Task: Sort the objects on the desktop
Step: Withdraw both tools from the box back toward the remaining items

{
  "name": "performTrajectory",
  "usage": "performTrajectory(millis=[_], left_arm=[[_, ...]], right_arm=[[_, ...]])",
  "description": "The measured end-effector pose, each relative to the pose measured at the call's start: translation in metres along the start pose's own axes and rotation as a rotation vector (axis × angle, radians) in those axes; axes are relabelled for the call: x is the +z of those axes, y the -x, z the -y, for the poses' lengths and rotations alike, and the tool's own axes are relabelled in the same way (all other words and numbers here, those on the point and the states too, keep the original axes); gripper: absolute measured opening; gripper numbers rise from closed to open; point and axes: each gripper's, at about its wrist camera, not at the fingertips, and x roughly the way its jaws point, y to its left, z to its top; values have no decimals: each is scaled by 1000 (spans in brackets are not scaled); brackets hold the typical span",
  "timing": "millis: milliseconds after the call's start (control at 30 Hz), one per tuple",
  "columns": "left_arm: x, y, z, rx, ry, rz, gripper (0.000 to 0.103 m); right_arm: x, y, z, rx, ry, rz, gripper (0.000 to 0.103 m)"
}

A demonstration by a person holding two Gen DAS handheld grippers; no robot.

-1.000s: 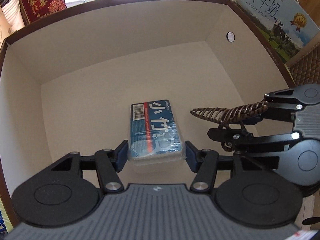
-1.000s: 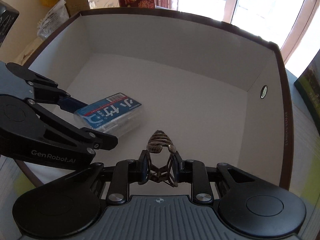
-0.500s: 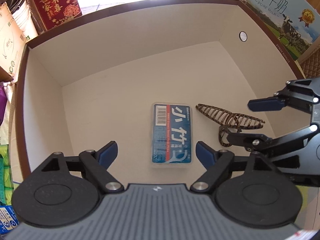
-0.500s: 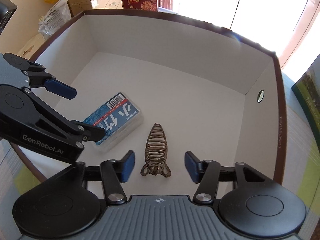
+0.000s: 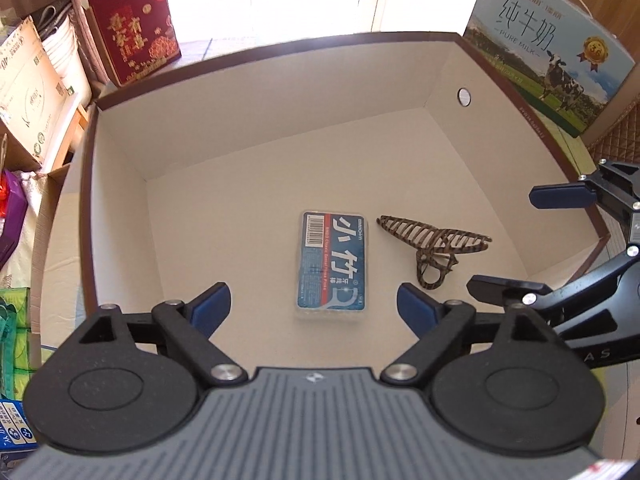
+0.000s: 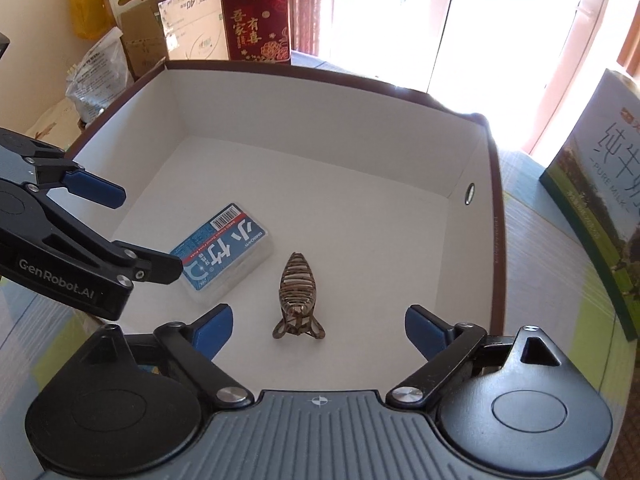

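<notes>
A blue-labelled clear box of dental floss picks [image 5: 331, 264] [image 6: 224, 254] lies flat on the floor of a white storage box [image 5: 248, 184] [image 6: 360, 184] with a brown rim. Beside it, to its right, lies a brown striped hair claw clip [image 5: 434, 246] [image 6: 298, 294]. My left gripper [image 5: 314, 308] [image 6: 142, 236] hangs above the floss box, jaws still opening, nothing between them. My right gripper [image 6: 318, 330] [image 5: 532, 240] hangs above the clip, jaws also opening and empty. Neither touches its object.
A pure-milk carton [image 5: 552, 52] [image 6: 600, 216] stands right of the storage box. A red gift box [image 5: 134, 32] [image 6: 256, 20] and cardboard cartons [image 5: 32, 88] stand behind and to the left. The storage box wall has a round hole [image 5: 464, 97].
Both grippers opened, letting go of the floss box and the hair clip, which now lie on the box floor. Both grippers rose and drew back from them.
</notes>
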Motion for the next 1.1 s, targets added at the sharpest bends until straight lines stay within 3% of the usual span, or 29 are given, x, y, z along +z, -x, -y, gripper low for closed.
performTrajectory(millis=[300, 667, 900, 1100], left_arm=[[-15, 45, 9, 66, -11, 108, 89], [-54, 105, 12, 107, 24, 232, 91], [-87, 127, 22, 156, 41, 261, 93], [-111, 140, 40, 178, 24, 282, 94]], right_arm=[[-16, 37, -4, -52, -46, 81, 101], [-45, 91, -12, -46, -108, 220, 101], [-75, 117, -24, -52, -122, 286, 101], [-101, 127, -31, -42, -163, 277, 101]])
